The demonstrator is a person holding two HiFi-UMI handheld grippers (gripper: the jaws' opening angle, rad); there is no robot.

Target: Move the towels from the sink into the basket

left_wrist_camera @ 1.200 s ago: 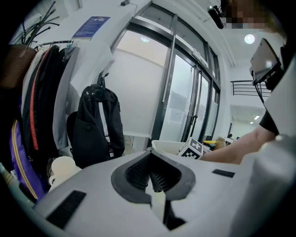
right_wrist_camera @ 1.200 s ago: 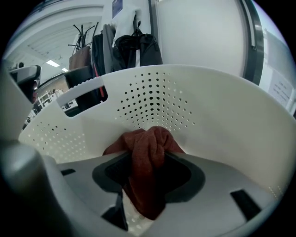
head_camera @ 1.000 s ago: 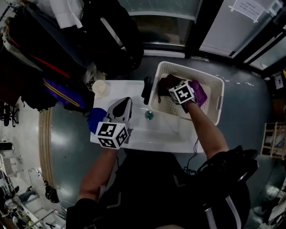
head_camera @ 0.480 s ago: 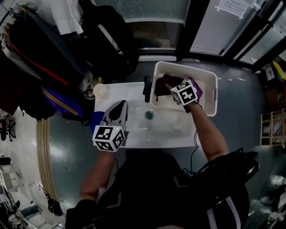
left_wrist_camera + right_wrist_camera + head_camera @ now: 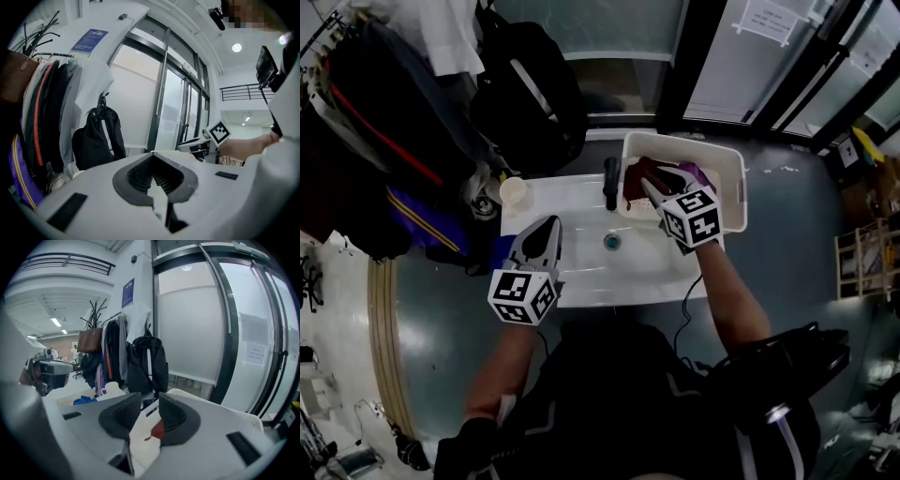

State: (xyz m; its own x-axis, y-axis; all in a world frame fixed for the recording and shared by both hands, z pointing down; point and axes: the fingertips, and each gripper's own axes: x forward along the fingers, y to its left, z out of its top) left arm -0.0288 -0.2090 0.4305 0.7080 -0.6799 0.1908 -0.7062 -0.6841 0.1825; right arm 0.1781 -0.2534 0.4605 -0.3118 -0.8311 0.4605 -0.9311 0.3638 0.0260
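Observation:
A white basket [image 5: 727, 164] stands against the right end of the white sink [image 5: 647, 267]. A dark red towel [image 5: 639, 174] and a purple towel [image 5: 696, 172] lie in it. My right gripper [image 5: 649, 187] hangs above the basket's near left part. Its jaws have just been closing and stand open by a narrow gap [image 5: 150, 399] with nothing between them; the red towel [image 5: 157, 430] shows below the gap. My left gripper [image 5: 548, 223] hovers over the sink's left side, shut [image 5: 152, 157] and empty. A blue cloth [image 5: 501, 249] lies at the sink's left edge, partly hidden.
A black faucet [image 5: 610, 183] rises between sink bowl and basket, and the drain [image 5: 612, 242] sits mid-bowl. A pale cup [image 5: 513, 191] stands at the back left corner. A black backpack [image 5: 534, 94] and hanging clothes [image 5: 375, 131] crowd the far left. Glass doors [image 5: 750, 56] lie beyond.
My right gripper has lifted up out of the basket and its jaws have narrowed; both towels stay in the basket. The left gripper has shifted slightly and risen a little.

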